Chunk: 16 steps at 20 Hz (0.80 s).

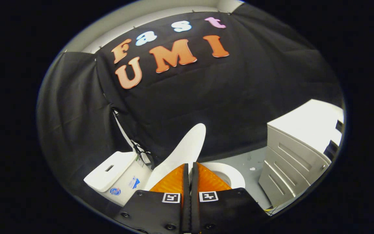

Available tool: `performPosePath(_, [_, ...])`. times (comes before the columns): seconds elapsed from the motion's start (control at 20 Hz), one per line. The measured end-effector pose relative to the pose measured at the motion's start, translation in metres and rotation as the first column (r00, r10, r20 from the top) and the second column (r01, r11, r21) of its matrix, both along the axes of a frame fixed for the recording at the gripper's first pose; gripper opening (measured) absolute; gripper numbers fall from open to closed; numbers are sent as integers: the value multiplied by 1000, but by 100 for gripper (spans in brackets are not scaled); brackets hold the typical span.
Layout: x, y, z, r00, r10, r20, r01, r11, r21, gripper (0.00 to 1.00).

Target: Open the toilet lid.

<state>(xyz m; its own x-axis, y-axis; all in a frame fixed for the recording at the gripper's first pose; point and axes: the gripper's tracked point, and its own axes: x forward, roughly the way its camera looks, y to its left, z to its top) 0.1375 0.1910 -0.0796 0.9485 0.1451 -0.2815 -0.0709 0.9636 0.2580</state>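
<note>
Two tongs (190, 167) fingers closed on raised lid (187, 148) edge

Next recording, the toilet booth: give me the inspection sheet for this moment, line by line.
Surface: grey floor, a few small white scraps on it.
Job's things: toilet lid raised, its lower edge between the fingers; seat down over the bowl; tank beside it.
Clutter: nothing seen besides the scraps.
Grippers: gripper fingers close together on the lid's edge; whether both press it is unclear.
Cables: black wires behind the tank.
Surroundings: white drawer cabinet beyond the floor; black cloth wall behind.
</note>
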Motion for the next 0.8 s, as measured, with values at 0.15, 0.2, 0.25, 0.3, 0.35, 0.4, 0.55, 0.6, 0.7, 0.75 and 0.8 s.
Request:
performPosePath(0.15, [5, 34, 26, 999, 43, 33, -40, 995, -87, 8])
performPosePath(0.2, [5, 45, 35, 997, 59, 45, -54, 994, -98, 8])
performPosePath(0.25, [6, 57, 42, 996, 74, 50, -68, 992, -109, 8])
performPosePath(0.3, [8, 67, 48, 995, 82, 56, -74, 989, -128, 8])
performPosePath(0.35, [7, 75, 52, 994, 93, 56, -84, 985, -153, 8])
performPosePath(0.4, [8, 84, 58, 992, 106, 64, -93, 980, -178, 8])
performPosePath(0.55, [6, 119, 77, 985, 153, 86, -130, 965, -227, 8])
performPosePath(0.6, [5, 129, 81, 983, 163, 86, -138, 961, -238, 8])
performPosePath(0.7, [6, 152, 90, 979, 182, 89, -155, 957, -246, 8])
performPosePath(0.75, [6, 164, 96, 977, 191, 94, -162, 955, -250, 8])
performPosePath(0.8, [6, 177, 100, 975, 199, 96, -169, 951, -258, 8])
